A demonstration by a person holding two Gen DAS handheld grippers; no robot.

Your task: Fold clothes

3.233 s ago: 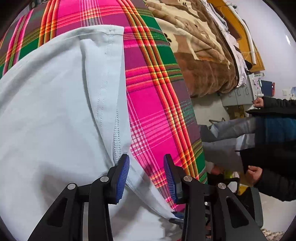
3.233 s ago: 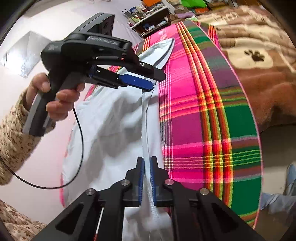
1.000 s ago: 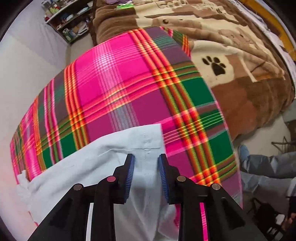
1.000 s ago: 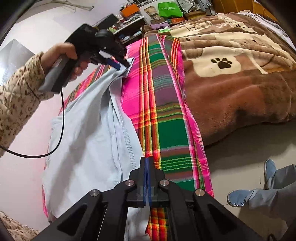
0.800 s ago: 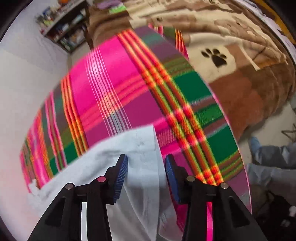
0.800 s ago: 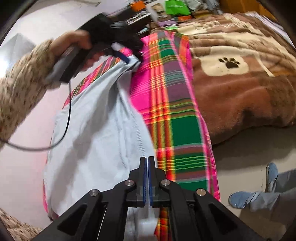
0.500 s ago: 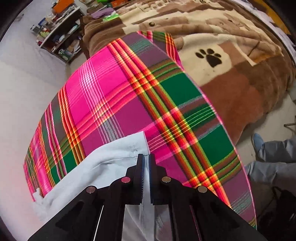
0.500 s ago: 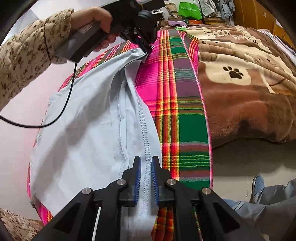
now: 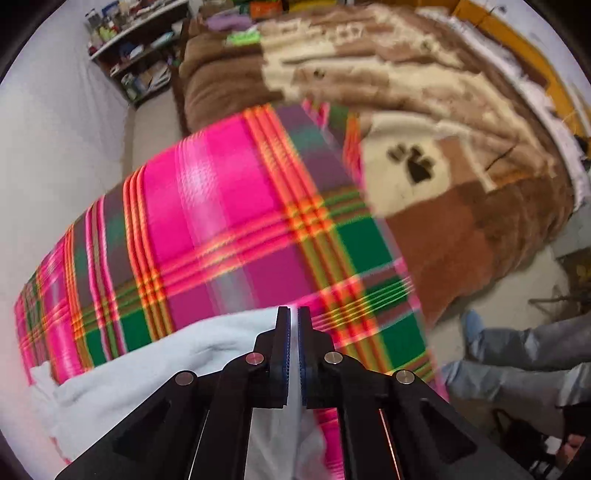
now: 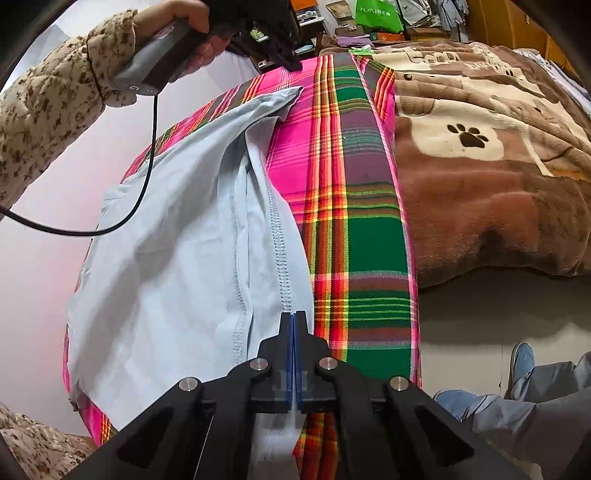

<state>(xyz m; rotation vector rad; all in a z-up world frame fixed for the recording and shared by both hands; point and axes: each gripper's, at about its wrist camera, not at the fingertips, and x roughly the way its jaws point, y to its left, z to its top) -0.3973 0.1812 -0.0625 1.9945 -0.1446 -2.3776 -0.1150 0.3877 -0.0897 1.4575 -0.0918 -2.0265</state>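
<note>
A pale blue garment (image 10: 177, 258) lies spread on a pink and green plaid blanket (image 10: 362, 240). My right gripper (image 10: 294, 315) is shut on the garment's near stitched edge, and cloth shows between and under its pads. At the far end a hand (image 10: 192, 26) in a floral sleeve holds my left gripper (image 10: 286, 61) just over the garment's far corner. In the left wrist view the left gripper (image 9: 293, 310) is shut, with a thin strip of the garment (image 9: 147, 376) pinched between its pads. That view is blurred by motion.
A brown and cream paw-print blanket (image 10: 480, 184) covers the bed beyond the plaid one. A person's grey trouser legs and blue shoes (image 10: 524, 398) stand on the floor at the right. Cluttered shelves (image 9: 136, 62) line the far wall. A black cable (image 10: 144, 184) hangs from the left gripper.
The left gripper went from open around the far corner to shut on it and rose a little. The right gripper opened slightly on the near edge, then shut again.
</note>
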